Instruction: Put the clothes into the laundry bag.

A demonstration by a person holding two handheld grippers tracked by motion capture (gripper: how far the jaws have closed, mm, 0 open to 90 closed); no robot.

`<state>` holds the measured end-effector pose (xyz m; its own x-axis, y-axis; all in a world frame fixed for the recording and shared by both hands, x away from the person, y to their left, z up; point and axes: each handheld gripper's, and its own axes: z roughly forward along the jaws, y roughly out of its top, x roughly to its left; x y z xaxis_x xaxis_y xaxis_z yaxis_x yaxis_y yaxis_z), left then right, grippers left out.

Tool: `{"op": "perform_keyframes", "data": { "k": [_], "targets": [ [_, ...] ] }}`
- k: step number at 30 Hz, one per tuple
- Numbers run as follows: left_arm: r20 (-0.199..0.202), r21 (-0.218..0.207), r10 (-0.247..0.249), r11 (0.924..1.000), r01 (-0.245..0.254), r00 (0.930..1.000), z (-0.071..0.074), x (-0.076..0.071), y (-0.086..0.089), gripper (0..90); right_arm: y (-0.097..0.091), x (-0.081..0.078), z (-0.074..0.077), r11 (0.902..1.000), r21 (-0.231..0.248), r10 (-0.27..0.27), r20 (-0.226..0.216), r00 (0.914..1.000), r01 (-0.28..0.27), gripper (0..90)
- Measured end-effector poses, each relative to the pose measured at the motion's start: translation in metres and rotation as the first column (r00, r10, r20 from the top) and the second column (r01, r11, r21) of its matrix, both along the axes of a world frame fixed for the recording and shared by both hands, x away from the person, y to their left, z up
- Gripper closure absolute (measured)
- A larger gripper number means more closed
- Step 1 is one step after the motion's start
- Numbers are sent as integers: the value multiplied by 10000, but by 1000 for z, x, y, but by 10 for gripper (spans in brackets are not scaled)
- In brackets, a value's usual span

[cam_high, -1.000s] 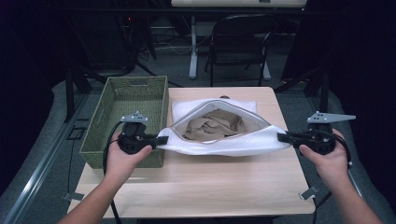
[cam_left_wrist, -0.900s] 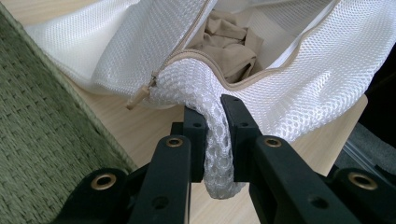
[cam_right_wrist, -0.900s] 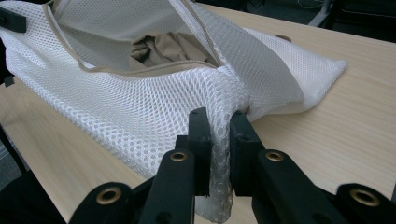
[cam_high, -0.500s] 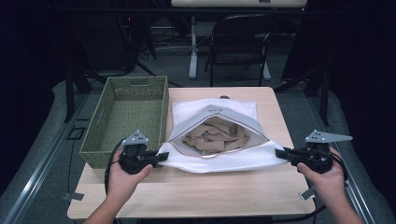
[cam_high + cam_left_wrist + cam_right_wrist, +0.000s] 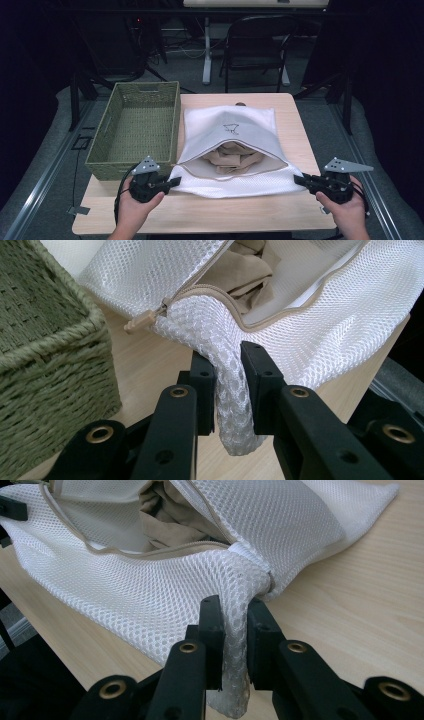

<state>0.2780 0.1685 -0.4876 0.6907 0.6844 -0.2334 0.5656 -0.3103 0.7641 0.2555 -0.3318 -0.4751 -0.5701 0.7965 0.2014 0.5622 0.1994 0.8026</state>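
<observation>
On the table point(image 5: 210, 220), a white mesh bag point(image 5: 235, 130) is lying flat beside a green basket point(image 5: 137, 127), its zip mouth gaping toward the person. Tan cloth point(image 5: 234, 156) is showing through the mouth; most of it is lying hidden under the bag's upper layer, and its kind is hard to make out. The left gripper point(image 5: 169, 183) is holding the bag's near left corner, and the right gripper point(image 5: 301, 180) is holding the near right corner. From the high view the pinched corners are too small to read. The left gripper view is resolving this: a bunched fold of mesh is passing between the jaws, the gripper point(image 5: 229, 375) standing narrow on it, with the pads pressing both sides. It is also showing the zip pull point(image 5: 140, 321) lying just beside the basket point(image 5: 45, 355), a detail lost from above. The right gripper view is showing the same narrow hold, the gripper point(image 5: 235, 622) pinching a twisted rope of mesh at the bag point(image 5: 165, 590) corner, whose tail is being cut off by the lower edge. Both sets of jaws have just been opening slightly, the mesh remaining between them. The person's forearms are cut off by the bottom edge of the high view.
</observation>
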Motion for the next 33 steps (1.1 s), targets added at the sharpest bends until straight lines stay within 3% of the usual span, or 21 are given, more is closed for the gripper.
{"op": "perform_keyframes", "data": {
  "k": [5, 9, 12, 20, 23, 33],
  "targets": [
    [-217, -314, 23, 9995, -30, 9998, -13, -3, 2, 777, 0, -5, -15, 9990, 394, -180, -191, 9997, 188, 799],
    [-386, -593, -10, 9982, -13, 9993, -22, -5, 3, 780, 1, -8, -24, 9991, 306, -277, -276, 9992, 285, 800],
    [-417, -362, -71, 9993, 56, 9991, -26, -6, 3, 780, 2, -9, -28, 9994, 202, -273, -295, 9992, 279, 800],
    [-614, -557, 123, 9983, -157, 9980, -37, -6, 5, 780, 4, -11, -39, 9996, 71, -273, -540, 9982, 277, 797],
    [-709, -527, 131, 9985, -169, 9974, -41, -5, 5, 778, 4, -11, -44, 9989, 297, -335, -548, 9979, 352, 793],
    [-860, 154, 70, 9999, -57, 9963, -54, -6, -2, 723, 5, -10, -58, 9997, -66, -224, -918, 9955, 218, 769]
  ]
}}
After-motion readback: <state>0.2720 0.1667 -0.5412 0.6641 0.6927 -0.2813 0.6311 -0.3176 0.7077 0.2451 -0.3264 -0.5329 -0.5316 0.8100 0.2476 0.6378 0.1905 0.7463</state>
